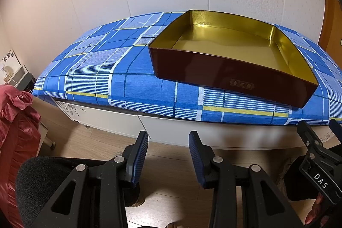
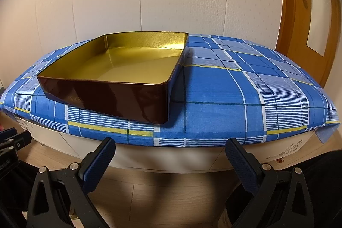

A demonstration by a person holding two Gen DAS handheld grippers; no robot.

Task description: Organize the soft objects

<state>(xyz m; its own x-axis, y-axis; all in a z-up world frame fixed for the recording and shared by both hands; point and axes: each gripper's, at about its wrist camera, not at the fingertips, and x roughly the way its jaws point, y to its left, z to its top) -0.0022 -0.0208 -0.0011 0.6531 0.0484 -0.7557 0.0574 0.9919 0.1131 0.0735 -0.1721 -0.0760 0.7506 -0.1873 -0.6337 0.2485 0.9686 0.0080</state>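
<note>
A shallow box, dark brown outside and gold inside [image 1: 230, 69] [image 2: 111, 97], sits empty on a table covered with a blue plaid cloth [image 1: 106, 69] [image 2: 235, 99]. My left gripper [image 1: 168, 138] is open and empty, held below and in front of the table edge. My right gripper [image 2: 171, 146] is open wide and empty, also in front of the table edge. The right gripper shows at the right edge of the left wrist view [image 1: 320, 142]. No soft objects lie on the cloth or in the box.
A red ruffled fabric [image 1: 15, 134] hangs at the far left beside a black padded chair part [image 1: 38, 181]. White cabinet fronts [image 1: 192, 131] sit under the table, above a wooden floor. A wooden door [image 2: 310, 14] stands at the right.
</note>
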